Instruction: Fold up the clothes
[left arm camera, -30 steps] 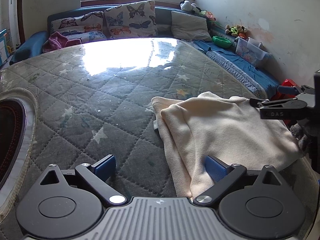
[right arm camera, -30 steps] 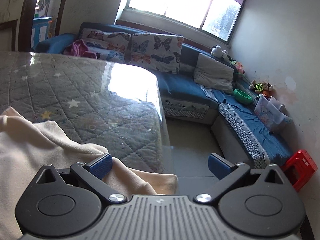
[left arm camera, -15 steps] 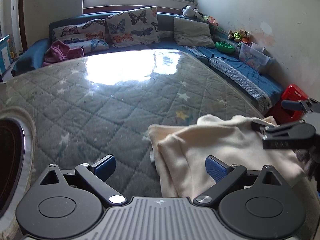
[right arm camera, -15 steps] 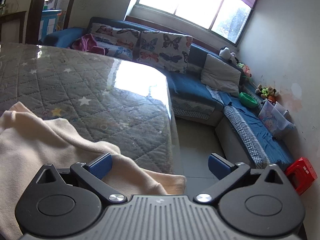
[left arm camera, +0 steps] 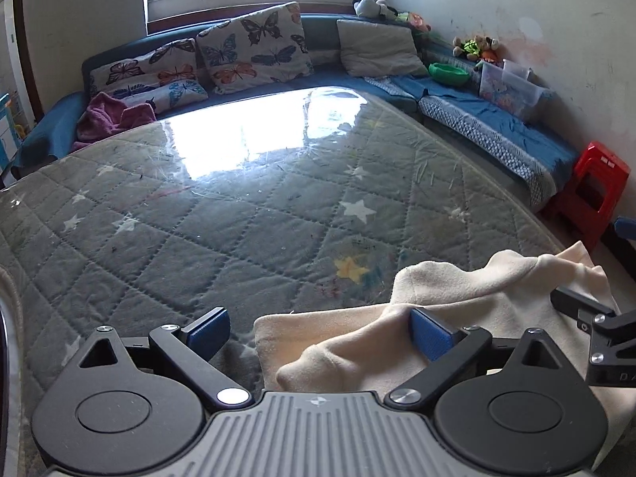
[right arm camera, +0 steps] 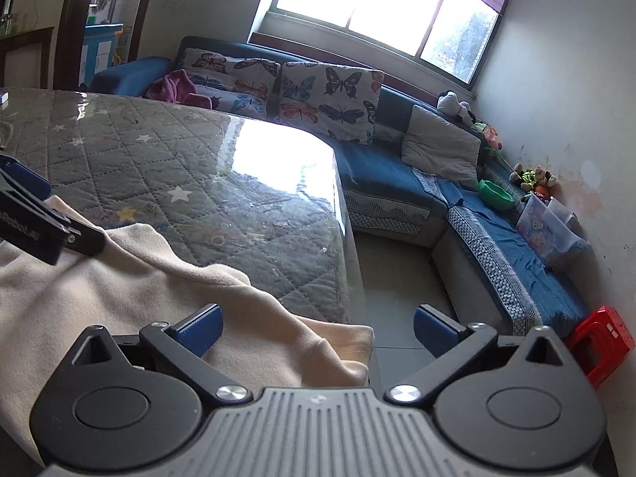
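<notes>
1. At the lower left of the left wrist view, the left gripper [left arm camera: 320, 332] has its jaws wide apart and holds nothing. Its left pad is over the bare quilted table cover [left arm camera: 238, 230]. Its right pad is against a raised fold of the cream garment [left arm camera: 457, 310].
2. In the lower middle of both views, the garment lies in loose layers at the near right corner of the table. It is bunched, not flat. If a claw closes here, I think it may take several layers at once and spoil the fold.
3. At the lower right of the right wrist view, the right gripper [right arm camera: 316, 328] is also wide apart and empty. One corner of the garment [right arm camera: 349, 353] hangs past the table edge [right arm camera: 344, 238], above the floor. A pull toward that side could drag the cloth off.
4. The two grippers are near each other, so they may collide.
5. The upper left of both views shows much open table for spreading.
</notes>
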The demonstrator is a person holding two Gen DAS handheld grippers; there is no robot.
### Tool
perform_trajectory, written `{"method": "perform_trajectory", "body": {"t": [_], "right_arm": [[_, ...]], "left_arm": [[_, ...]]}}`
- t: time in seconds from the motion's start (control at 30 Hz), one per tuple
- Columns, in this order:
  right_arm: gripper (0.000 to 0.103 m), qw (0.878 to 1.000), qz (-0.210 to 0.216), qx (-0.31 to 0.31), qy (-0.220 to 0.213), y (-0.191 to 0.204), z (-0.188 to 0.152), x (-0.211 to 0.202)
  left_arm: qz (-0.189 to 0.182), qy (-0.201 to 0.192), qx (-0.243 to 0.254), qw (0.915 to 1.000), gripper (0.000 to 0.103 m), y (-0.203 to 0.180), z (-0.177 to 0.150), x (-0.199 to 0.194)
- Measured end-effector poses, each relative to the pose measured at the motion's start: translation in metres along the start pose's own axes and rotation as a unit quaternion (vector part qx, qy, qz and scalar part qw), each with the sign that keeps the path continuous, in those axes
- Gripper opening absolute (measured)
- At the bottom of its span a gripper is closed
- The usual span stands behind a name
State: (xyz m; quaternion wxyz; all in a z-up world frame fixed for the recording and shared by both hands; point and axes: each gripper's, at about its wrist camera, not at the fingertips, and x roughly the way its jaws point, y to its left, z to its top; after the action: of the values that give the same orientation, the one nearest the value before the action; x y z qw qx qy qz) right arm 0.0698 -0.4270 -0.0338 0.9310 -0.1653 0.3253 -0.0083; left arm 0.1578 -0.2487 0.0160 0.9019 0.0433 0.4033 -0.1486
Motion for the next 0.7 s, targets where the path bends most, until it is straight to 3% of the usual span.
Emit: {"method": "perform_trajectory", "body": {"t": [0.43,0.7], "right_arm": [[0.103,0.999,0.040,0.009,-0.007,0.016,0.011,0.001],[0.103,0.999,0.039,0.009,-0.001,0.022,0.009,0.007]], "left_arm": [[-0.011,-0.011,0.012,0.9998,0.097,-0.006,-0.002,-0.017],[-0.009,-0.010,0.009,0.9999,0.098,-0.002,-0.008,-0.023]]}}
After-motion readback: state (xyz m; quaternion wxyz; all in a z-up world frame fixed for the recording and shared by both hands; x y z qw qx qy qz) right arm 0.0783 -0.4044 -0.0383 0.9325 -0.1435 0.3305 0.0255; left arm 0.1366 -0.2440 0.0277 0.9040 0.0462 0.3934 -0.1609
